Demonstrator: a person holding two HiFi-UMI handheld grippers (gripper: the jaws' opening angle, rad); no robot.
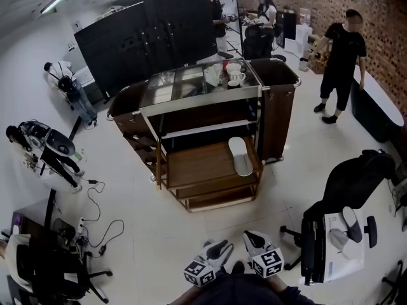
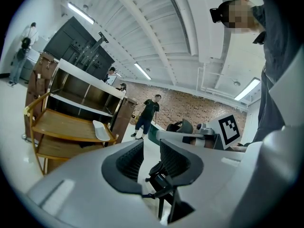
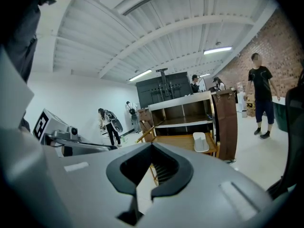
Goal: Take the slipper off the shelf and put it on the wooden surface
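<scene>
Clutter around a white floor [image 1: 165, 234].
Person in black [image 1: 343, 56] beside brick wall [image 1: 381, 18]; black chair [image 1: 356, 180] lower right; cables [image 1: 95, 211] left.

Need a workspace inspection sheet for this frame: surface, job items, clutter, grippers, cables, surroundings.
Surface: wooden lower deck of the service cart, bare left of the slipper.
Job's things: white slipper lies flat at the deck's right end, nothing touching it.
Clutter: white items on the cart's top tray; too small to identify.
Grippers: left gripper has its fingers apart with nothing between them; right gripper has its fingers together and is empty. Both are near the person's body, away from the cart.
Cables: black cables loose on the floor at left.
Surroundings: person in black stands near the brick wall; black office chair at right.
</scene>
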